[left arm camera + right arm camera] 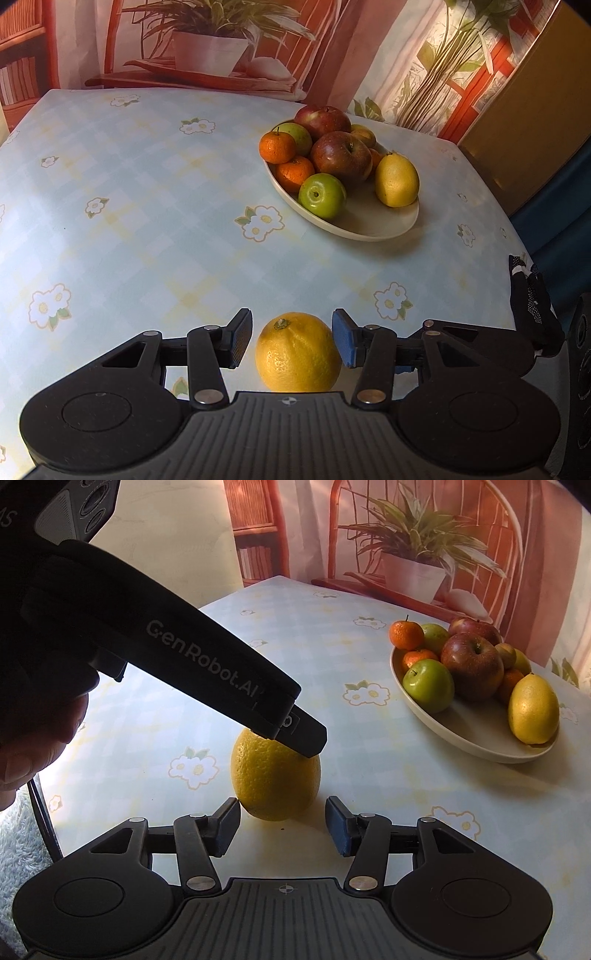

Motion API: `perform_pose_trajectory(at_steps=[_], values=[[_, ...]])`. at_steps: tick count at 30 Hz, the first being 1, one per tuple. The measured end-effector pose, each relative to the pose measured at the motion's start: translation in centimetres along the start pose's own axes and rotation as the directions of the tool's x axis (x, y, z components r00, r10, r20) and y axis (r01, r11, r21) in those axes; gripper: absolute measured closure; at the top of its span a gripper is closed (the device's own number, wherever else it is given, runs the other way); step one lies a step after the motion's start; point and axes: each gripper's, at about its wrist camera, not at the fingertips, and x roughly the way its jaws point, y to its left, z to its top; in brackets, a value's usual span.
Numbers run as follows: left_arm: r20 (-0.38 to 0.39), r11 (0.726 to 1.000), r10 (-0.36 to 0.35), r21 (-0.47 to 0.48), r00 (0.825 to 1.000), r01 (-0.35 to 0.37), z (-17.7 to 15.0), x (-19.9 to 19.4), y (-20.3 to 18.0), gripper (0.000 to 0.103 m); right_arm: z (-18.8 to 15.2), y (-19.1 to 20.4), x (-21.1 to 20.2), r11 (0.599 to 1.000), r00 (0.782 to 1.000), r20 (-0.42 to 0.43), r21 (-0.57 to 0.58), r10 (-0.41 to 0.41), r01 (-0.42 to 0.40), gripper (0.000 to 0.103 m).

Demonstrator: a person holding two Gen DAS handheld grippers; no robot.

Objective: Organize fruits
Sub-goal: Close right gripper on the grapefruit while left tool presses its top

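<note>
We read "GenRobot.AI" in pale letters along the side of the black left tongs body [207, 664], which runs diagonally from upper left toward the middle of the right wrist view. At the far upper left edge of that view, on a grey casing [11, 518], we see the letter fragment "AS", cut off by the frame. In the left wrist view we find no readable text.
</note>
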Motion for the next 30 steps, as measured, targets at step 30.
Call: perform_pose_trajectory(at_steps=[30], values=[[0.030, 0.995, -0.098, -0.016, 0.995, 0.098, 1.3, -0.1, -0.6, 0.055, 0.4, -2.1, -1.1, 0.998, 0.998, 0.065, 0.063, 0.015, -0.019, 0.060]])
